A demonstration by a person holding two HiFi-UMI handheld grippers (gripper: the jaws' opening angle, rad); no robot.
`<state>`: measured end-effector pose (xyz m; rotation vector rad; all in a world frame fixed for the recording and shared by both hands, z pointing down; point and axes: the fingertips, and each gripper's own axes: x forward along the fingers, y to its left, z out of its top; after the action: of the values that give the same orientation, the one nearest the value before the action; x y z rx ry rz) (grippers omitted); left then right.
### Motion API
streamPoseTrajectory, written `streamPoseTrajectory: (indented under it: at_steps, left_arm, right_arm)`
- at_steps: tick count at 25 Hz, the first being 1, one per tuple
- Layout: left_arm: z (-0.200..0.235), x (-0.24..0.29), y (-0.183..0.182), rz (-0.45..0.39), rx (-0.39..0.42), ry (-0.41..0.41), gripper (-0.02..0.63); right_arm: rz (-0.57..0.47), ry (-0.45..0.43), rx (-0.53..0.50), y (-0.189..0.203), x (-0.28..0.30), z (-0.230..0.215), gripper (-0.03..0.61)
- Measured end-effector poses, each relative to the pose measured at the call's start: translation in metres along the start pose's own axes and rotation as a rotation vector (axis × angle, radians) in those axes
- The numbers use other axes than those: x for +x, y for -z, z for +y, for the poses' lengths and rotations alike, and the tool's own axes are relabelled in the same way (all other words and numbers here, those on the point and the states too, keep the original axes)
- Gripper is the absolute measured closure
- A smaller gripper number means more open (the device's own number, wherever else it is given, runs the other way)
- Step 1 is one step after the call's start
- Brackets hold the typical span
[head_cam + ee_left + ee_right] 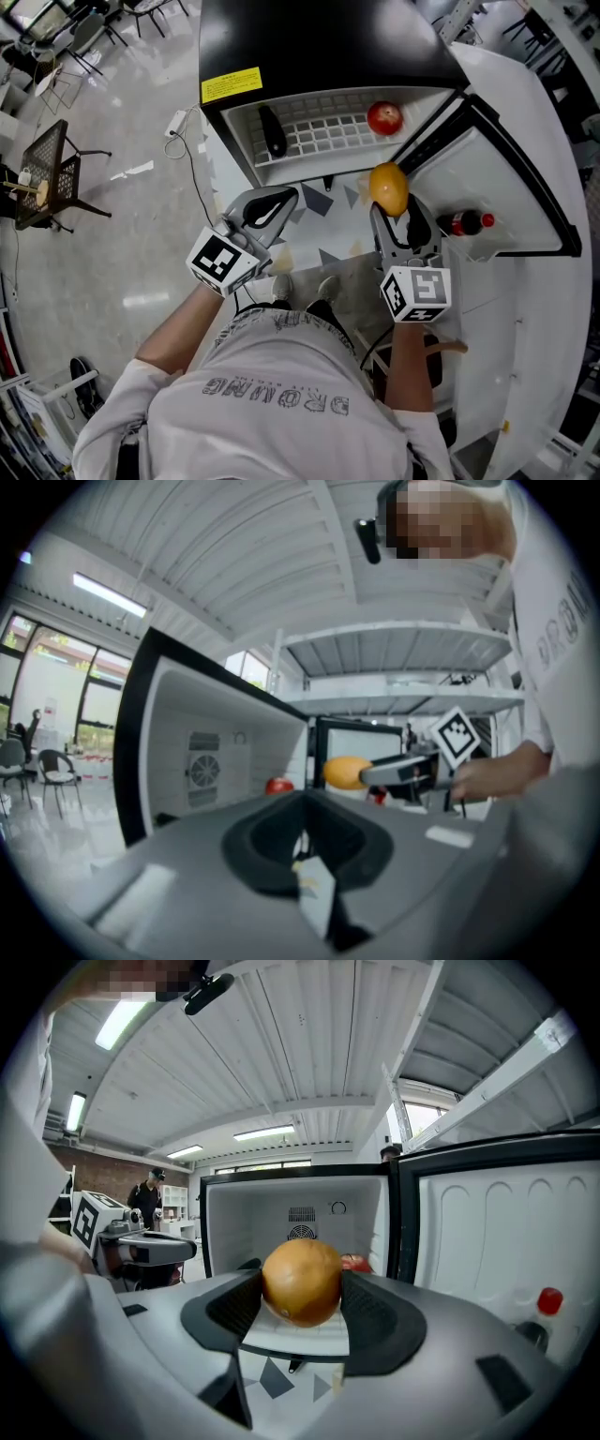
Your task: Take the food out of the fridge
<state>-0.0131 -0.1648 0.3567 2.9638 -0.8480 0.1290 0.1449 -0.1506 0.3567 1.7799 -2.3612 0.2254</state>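
Orange-skinned, one round fruit sits clamped between the jaws of the right gripper at the centre of the head view, just in front of the open fridge. The left gripper, left of centre, has its jaws apart with nothing between them. Two things lie on the white shelf near the top: one red fruit at right and one dark elongated item at left. One red-capped bottle stands in the door at right.

Apple on the fridge shelf, right; orange before it; bottle in the door, right.
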Motion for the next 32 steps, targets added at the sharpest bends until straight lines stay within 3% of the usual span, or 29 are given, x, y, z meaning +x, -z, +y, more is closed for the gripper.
streamPoseTrajectory:
  at_steps: [32]
  left_arm:
    - [0.000, 0.005, 0.005, 0.003, -0.020, -0.048, 0.606]
  right_arm:
    - [0.033, -0.061, 0.034, 0.013, 0.003, 0.000, 0.324]
